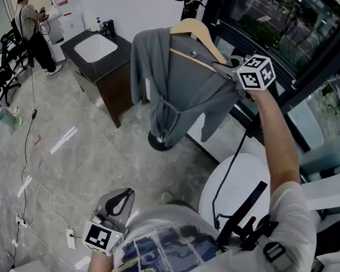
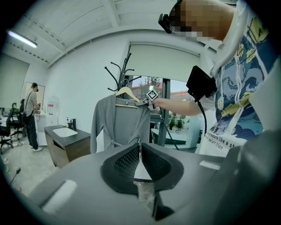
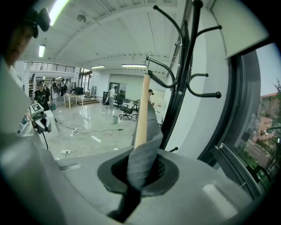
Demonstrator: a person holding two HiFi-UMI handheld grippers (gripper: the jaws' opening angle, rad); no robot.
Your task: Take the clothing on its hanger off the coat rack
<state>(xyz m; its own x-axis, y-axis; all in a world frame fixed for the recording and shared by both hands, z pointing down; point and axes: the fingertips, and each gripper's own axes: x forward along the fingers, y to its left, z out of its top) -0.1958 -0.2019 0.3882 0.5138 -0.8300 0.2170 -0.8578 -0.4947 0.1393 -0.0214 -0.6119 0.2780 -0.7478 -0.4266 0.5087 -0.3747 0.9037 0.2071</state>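
A grey robe (image 1: 181, 86) hangs on a wooden hanger (image 1: 195, 28) at the black coat rack (image 1: 190, 2). My right gripper (image 1: 226, 70) is raised to the hanger's right shoulder and is shut on the robe's cloth there. In the right gripper view, grey cloth (image 3: 141, 165) fills the closed jaws of the right gripper (image 3: 140, 169). The hanger's wooden arm (image 3: 141, 110) rises from them to its metal hook (image 3: 148, 59) beside a curved arm of the rack (image 3: 186, 74). My left gripper (image 1: 119, 194) hangs low by my body, shut and empty. The left gripper (image 2: 140, 147) points toward the robe (image 2: 125, 123).
A dark cabinet with a white sink (image 1: 95, 48) stands left of the rack. A window frame (image 1: 280, 57) runs along the right. A round white seat (image 1: 242, 185) is below my right arm. Cables (image 1: 27, 141) and a power strip (image 1: 71, 237) lie on the floor. A person (image 1: 31, 26) stands far back.
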